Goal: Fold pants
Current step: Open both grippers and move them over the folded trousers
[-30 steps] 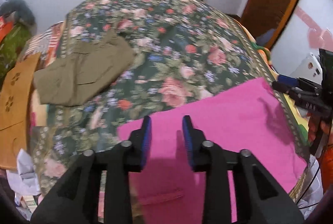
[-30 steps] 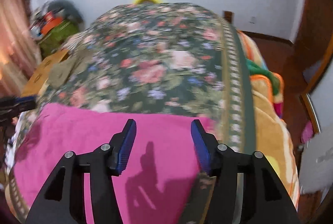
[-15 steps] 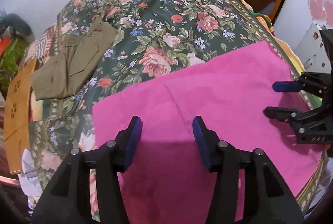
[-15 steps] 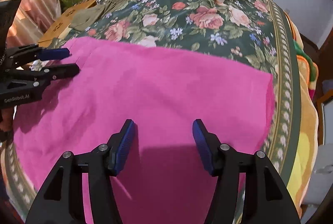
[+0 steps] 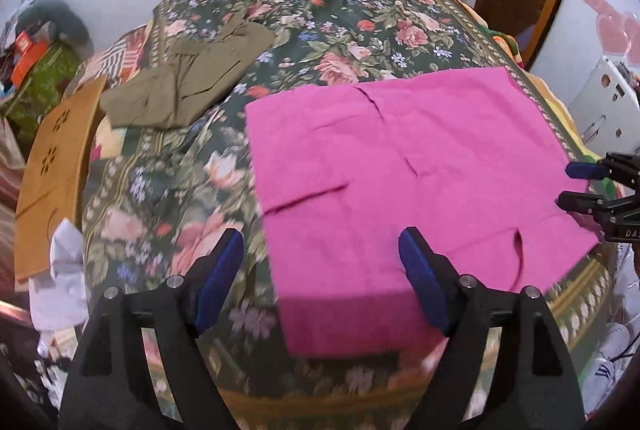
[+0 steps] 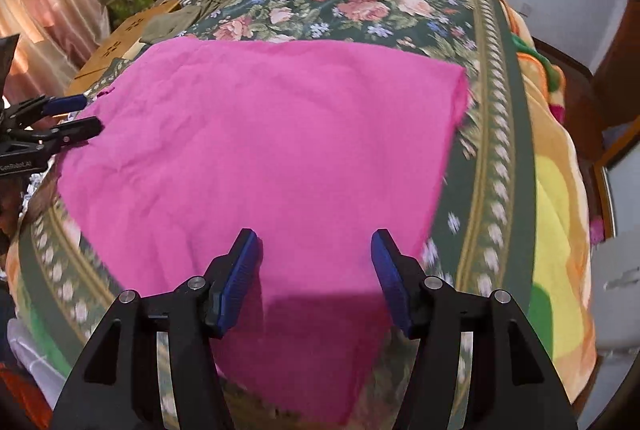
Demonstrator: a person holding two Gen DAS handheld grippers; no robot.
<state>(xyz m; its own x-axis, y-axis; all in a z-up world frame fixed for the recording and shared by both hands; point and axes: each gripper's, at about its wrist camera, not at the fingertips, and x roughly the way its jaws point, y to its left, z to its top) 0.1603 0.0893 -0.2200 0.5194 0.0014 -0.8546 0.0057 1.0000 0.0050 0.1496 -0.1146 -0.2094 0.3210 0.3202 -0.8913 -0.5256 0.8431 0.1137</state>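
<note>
Your left gripper (image 5: 320, 278) hangs released over the near left edge of the pink pants (image 5: 400, 166), which lie flat on the floral bedspread (image 5: 320, 14); its jaws have just been opening, nothing pinched. Your right gripper (image 6: 316, 266) also stands parted, gripping nothing, above the pants' near right part. Only the left view shows the olive garment (image 5: 188, 86) fully, beyond the pants; only the right view shows the orange blanket (image 6: 560, 190) beside them. Since 1 second ago, both views show far more of the pants.
</note>
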